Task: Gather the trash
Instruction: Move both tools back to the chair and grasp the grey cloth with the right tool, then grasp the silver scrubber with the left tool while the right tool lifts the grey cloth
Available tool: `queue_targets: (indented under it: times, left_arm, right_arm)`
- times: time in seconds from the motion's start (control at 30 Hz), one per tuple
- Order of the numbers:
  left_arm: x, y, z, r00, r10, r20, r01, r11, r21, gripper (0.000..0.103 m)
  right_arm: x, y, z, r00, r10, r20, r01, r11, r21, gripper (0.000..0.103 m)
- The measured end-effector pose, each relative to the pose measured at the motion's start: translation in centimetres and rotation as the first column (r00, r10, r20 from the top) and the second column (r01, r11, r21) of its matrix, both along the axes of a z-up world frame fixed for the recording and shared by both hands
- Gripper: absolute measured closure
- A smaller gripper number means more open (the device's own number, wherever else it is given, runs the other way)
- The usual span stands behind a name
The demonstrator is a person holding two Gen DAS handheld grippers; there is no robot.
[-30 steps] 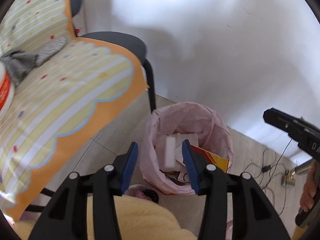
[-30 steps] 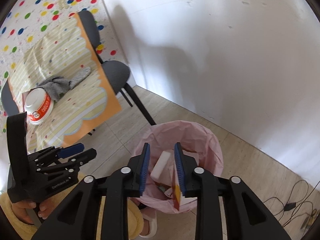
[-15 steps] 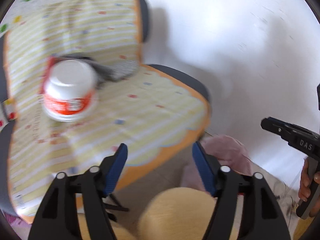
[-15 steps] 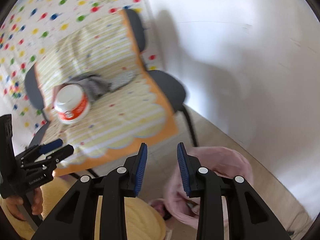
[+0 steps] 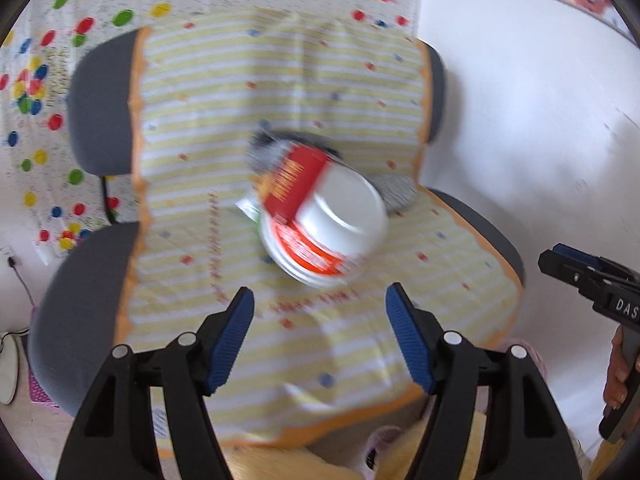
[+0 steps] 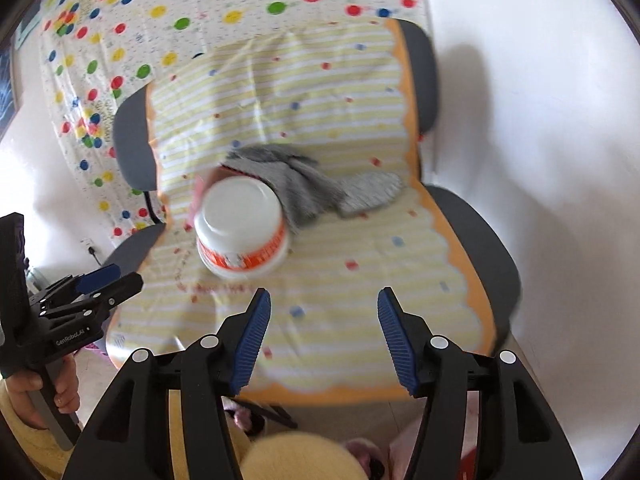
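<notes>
Upturned white paper bowl with a red band [image 5: 326, 230] at twelve o'clock ahead of the open left gripper [image 5: 320, 338], crumpled grey cloth [image 6: 316, 190] touching it behind. Bare yellow-striped paper sheet [image 5: 192, 216] from nine to eleven o'clock, free to cross. Open right gripper [image 6: 322, 338] over clear sheet from one to three o'clock. Grey padded chair backs [image 6: 426, 76] at the far edges; white wall [image 5: 532, 128] hard at three o'clock.

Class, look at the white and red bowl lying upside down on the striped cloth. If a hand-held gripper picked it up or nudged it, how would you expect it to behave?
The upside-down bowl looks like a thin disposable tub, so probably light and easily dented by a hard squeeze. Its sides taper and look smooth, so the pads might slip. It sits wide rim down, so a push would likely slide it across the striped cloth, perhaps rucking it, rather than tip it.
</notes>
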State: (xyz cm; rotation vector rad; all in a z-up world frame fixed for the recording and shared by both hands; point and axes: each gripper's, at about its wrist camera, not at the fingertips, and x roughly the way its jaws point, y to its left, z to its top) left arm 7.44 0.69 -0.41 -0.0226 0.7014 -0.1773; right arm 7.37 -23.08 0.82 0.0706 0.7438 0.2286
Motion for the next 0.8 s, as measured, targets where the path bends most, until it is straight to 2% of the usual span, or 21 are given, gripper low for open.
queue_targets:
  times: [0.2, 0.37, 0.43, 0.63, 0.8]
  left_arm:
    - [3.9, 3.4, 1.6, 0.997, 0.079, 0.021, -0.080, 0.997, 0.016, 0.036]
    - [7.7, 4.3, 2.3, 0.996, 0.088, 0.028, -0.089, 0.995, 0.038, 0.036]
    - [9.6, 4.4, 2.5, 0.996, 0.090, 0.029, -0.091, 0.995, 0.043, 0.036]
    - [13.6, 4.4, 1.8, 0.997, 0.074, 0.005, -0.074, 0.997, 0.037, 0.036]
    - [14.9, 4.0, 0.7, 0.998, 0.062, -0.016, -0.062, 0.997, 0.039, 0.036]
  right_arm:
    - [7.3, 3.6, 1.9, 0.996, 0.087, 0.008, -0.087, 0.996, -0.008, 0.046]
    - [14.0, 6.0, 1.5, 0.988, 0.155, -0.031, -0.153, 0.987, 0.049, 0.048]
    - [17.1, 6.9, 0.4, 0.977, 0.196, -0.086, -0.187, 0.977, 0.104, 0.049]
    - [24.9, 7.7, -4.1, 0.945, 0.224, -0.240, -0.165, 0.955, 0.245, 0.048]
    - [27.8, 7.5, -7.2, 0.918, 0.220, -0.330, -0.094, 0.929, 0.357, 0.048]
